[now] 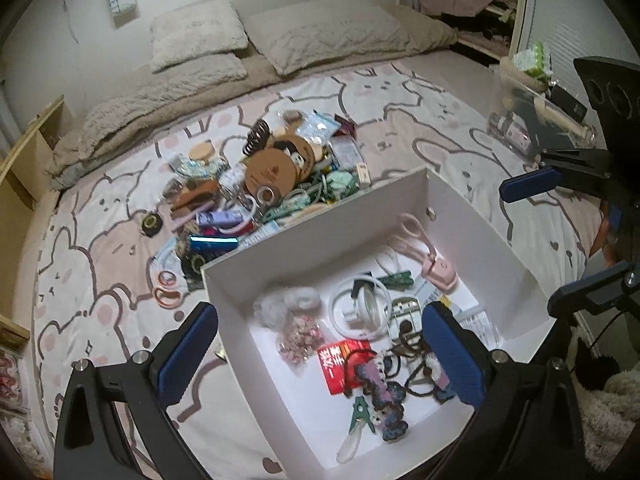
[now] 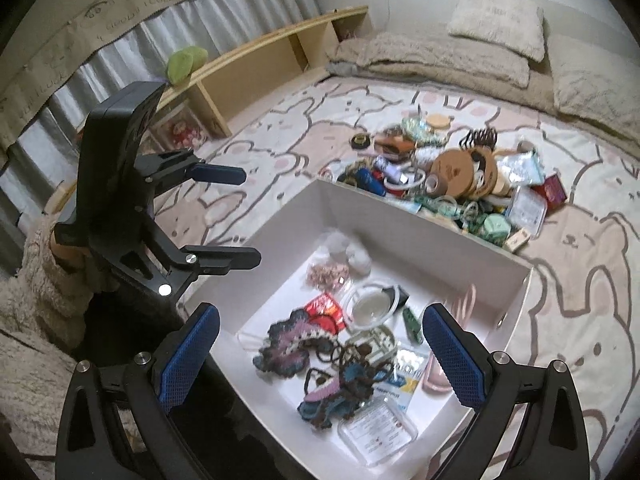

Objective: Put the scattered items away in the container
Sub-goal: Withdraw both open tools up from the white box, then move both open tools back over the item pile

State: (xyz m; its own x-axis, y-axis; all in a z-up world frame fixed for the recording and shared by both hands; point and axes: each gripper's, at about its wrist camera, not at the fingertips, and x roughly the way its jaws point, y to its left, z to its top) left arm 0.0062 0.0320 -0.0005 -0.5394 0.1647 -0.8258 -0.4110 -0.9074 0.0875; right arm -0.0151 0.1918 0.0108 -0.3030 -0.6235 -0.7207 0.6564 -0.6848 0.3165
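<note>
Bed (image 1: 400, 92) carries a white box (image 1: 400, 200) and, just beyond its far wall, the pile (image 1: 276, 176). Both hand-held grippers, left (image 1: 320, 356) and right (image 2: 320, 356), hover wide and empty over the box. Reaching across, I could knock that wall or snag tangled cords.

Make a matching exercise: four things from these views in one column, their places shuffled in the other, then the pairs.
Things:
1. red packet
2. black hair claw
3. pink scissors
4. green clothes peg

Places:
A. on the bedsheet, left of the white box
B. in the box, nearest its front wall
C. far side of the pile
D. in the box, under a dark hair tie

Pairs: 1-D, 2-C, 3-A, 4-B
</note>
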